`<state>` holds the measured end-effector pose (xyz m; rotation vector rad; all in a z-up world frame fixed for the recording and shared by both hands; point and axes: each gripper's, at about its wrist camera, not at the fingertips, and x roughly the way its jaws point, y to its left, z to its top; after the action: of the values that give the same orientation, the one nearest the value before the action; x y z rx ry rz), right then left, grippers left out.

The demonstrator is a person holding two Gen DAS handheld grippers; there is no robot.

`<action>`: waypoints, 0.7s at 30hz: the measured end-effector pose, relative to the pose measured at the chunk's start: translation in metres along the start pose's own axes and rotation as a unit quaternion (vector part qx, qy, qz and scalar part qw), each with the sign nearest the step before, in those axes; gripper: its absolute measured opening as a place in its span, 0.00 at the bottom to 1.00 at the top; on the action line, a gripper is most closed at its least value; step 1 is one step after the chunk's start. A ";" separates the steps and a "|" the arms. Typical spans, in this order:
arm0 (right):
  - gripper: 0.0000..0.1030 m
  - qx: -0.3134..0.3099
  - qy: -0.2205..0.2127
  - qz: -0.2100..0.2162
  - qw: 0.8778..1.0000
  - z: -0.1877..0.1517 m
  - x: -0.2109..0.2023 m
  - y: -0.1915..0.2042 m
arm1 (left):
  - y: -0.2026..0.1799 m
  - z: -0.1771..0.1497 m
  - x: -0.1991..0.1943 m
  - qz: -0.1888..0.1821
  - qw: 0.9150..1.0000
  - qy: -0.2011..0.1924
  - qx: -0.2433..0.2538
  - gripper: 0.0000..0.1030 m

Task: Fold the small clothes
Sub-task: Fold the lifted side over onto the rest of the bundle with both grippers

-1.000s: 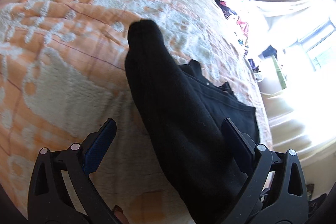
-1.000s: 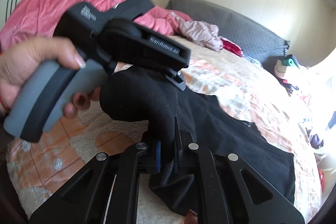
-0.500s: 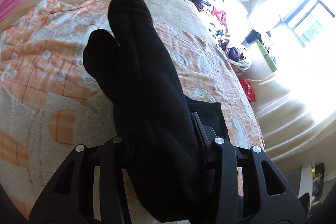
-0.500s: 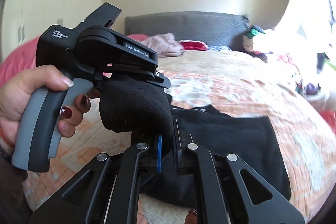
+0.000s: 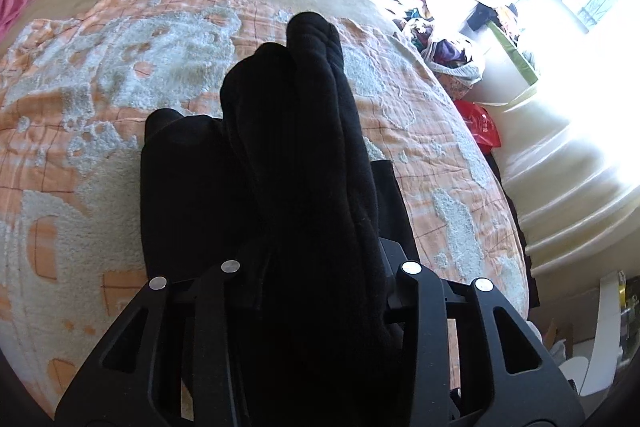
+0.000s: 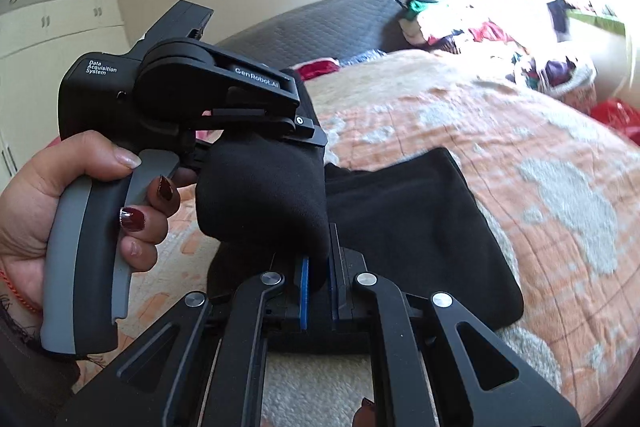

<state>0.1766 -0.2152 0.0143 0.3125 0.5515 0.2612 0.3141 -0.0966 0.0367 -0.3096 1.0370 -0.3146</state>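
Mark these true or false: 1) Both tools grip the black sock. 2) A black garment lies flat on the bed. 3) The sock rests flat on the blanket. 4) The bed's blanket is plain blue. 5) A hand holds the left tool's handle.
1) True: the left tool and the right tool are both shut on the black sock.
2) True: the black garment lies on the bed.
3) False: the sock is held up between the tools.
4) False: the blanket is orange and white.
5) True: a hand grips it.
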 end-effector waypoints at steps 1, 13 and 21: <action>0.06 0.013 0.007 0.002 1.000 -0.002 0.001 -0.007 | -0.003 0.000 0.007 0.007 1.000 0.007 0.003 0.29; 0.08 0.165 0.080 0.034 0.982 -0.013 0.005 -0.060 | -0.027 -0.010 0.044 0.010 0.999 0.039 0.026 0.52; 0.31 0.200 0.109 0.057 0.972 -0.010 -0.009 -0.084 | -0.015 -0.023 0.003 -0.024 0.999 -0.009 0.024 0.61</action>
<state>0.1776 -0.2932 -0.0195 0.7149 0.8068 0.2964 0.2940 -0.1139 0.0292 -0.2928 1.0048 -0.3792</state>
